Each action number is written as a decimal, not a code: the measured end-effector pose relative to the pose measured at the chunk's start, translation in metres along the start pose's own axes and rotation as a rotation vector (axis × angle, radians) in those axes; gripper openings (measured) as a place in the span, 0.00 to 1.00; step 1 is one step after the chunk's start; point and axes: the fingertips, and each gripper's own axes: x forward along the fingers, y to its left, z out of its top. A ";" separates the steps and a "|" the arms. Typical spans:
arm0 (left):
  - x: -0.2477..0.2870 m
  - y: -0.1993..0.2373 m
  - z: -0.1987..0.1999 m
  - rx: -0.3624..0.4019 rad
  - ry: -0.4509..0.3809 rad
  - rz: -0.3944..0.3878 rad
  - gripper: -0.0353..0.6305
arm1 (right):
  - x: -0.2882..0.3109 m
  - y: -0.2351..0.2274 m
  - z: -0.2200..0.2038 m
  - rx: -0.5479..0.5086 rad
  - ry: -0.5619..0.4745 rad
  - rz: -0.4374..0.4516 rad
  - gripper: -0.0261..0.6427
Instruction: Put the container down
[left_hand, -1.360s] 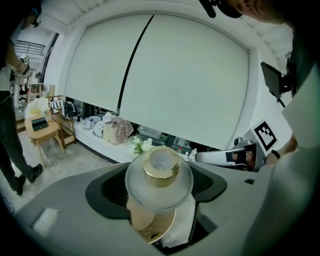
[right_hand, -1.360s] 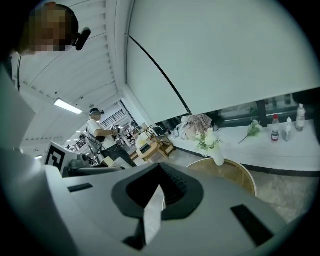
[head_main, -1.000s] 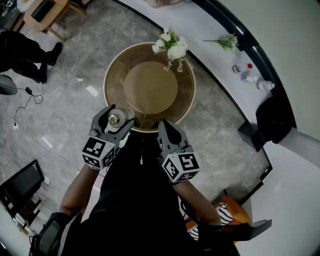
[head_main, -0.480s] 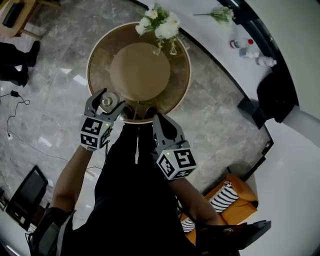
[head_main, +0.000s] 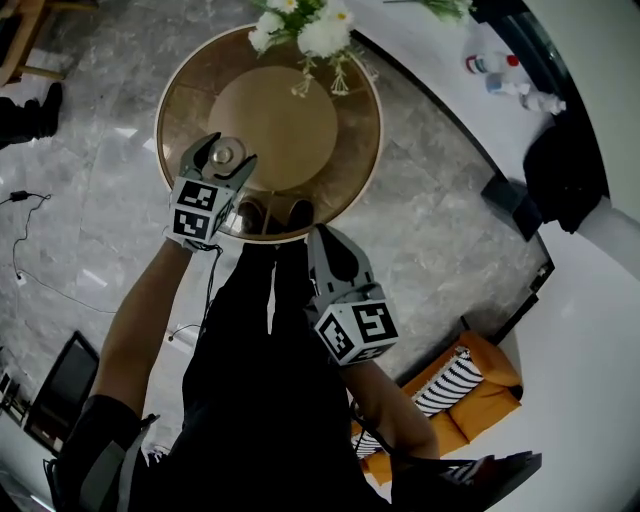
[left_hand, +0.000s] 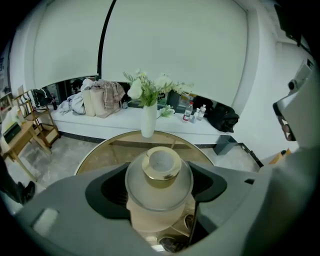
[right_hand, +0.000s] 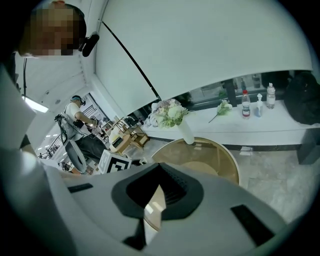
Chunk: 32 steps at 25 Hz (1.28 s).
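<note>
Fingers (left_hand: 65, 215) of left gripper (head_main: 222, 156) clamped either side of upright container (left_hand: 159, 185), round table (head_main: 350, 150) straight below them. Right gripper (head_main: 325, 240) pressed together, empty, back by table's edge.

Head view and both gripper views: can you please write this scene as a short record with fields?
Left gripper: fingers shut on frosted glass container with gold lid
Container place: over the near left part of the round brown glass table; contact with the top cannot be told
Right gripper: fingers together, nothing between them, by the table's near edge
Far side of table: white vase with white flowers
</note>
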 end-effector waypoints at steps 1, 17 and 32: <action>0.008 0.002 0.001 0.003 0.004 0.002 0.57 | 0.001 -0.002 -0.002 0.002 0.005 -0.002 0.05; 0.093 0.022 -0.028 0.069 0.079 0.010 0.57 | 0.018 -0.020 -0.038 0.033 0.069 -0.014 0.05; 0.119 0.020 -0.040 0.066 0.090 -0.003 0.57 | 0.028 -0.020 -0.052 0.055 0.091 -0.011 0.05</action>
